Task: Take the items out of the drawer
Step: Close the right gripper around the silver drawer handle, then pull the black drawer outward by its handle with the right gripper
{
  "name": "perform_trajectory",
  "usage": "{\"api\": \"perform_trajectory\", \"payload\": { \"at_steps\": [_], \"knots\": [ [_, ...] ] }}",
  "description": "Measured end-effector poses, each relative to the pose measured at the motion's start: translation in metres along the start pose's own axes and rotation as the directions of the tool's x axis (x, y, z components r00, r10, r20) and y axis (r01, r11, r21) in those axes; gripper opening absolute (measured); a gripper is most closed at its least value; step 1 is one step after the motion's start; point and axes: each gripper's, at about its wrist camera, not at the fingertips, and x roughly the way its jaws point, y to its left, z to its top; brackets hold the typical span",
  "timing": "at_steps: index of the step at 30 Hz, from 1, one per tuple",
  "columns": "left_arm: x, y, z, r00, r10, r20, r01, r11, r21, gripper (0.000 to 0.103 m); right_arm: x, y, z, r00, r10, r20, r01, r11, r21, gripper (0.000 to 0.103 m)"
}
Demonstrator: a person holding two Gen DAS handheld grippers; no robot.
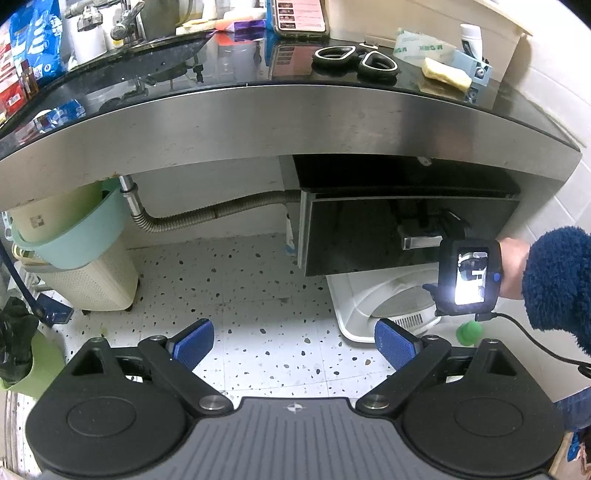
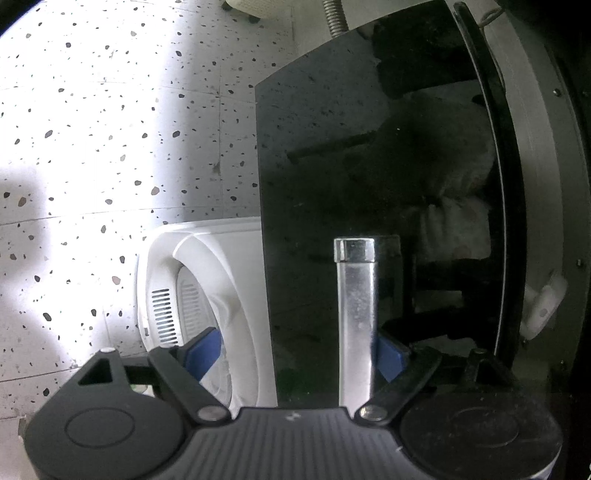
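Note:
A black glossy drawer (image 1: 369,236) hangs under the steel-fronted counter (image 1: 280,125), pulled slightly out; its contents are hidden. Its chrome bar handle (image 1: 421,242) is on the front, also seen close in the right wrist view (image 2: 356,314). My right gripper (image 2: 295,350) is open, with the handle between its blue pads (image 2: 388,354), close to the right one. In the left wrist view the right gripper's body (image 1: 469,277) is held at the handle by a hand in a blue fuzzy sleeve. My left gripper (image 1: 293,343) is open and empty above the speckled floor (image 1: 258,295), back from the drawer.
Black scissors (image 1: 354,61), a phone (image 1: 301,16), a tape roll (image 1: 417,46) and a sponge (image 1: 447,74) lie on the black countertop. A teal basin on a cream basket (image 1: 74,240) stands left, beside a drain hose (image 1: 207,218). A white appliance (image 1: 384,299) sits below the drawer.

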Motion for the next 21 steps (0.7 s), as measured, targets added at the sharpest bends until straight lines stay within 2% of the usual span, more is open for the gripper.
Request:
{"api": "perform_trajectory", "payload": {
  "at_steps": [12,16,21],
  "knots": [
    [-0.007,0.005,0.000,1.000,0.004,0.016,-0.004,1.000,-0.002,0.095,-0.014,0.007,-0.005,1.000,0.014,-0.006,-0.015,1.000,-0.008,0.087],
    [-0.008,0.008,-0.003,1.000,0.002,0.014,-0.002,1.000,-0.012,0.095,-0.026,0.016,-0.010,0.999,0.038,0.006,-0.038,0.999,-0.020,0.092],
    [-0.012,0.009,-0.005,1.000,0.000,0.023,0.000,1.000,-0.009,0.095,-0.044,0.014,-0.006,0.997,0.080,0.015,-0.081,0.986,0.146,0.089]
  ]
}}
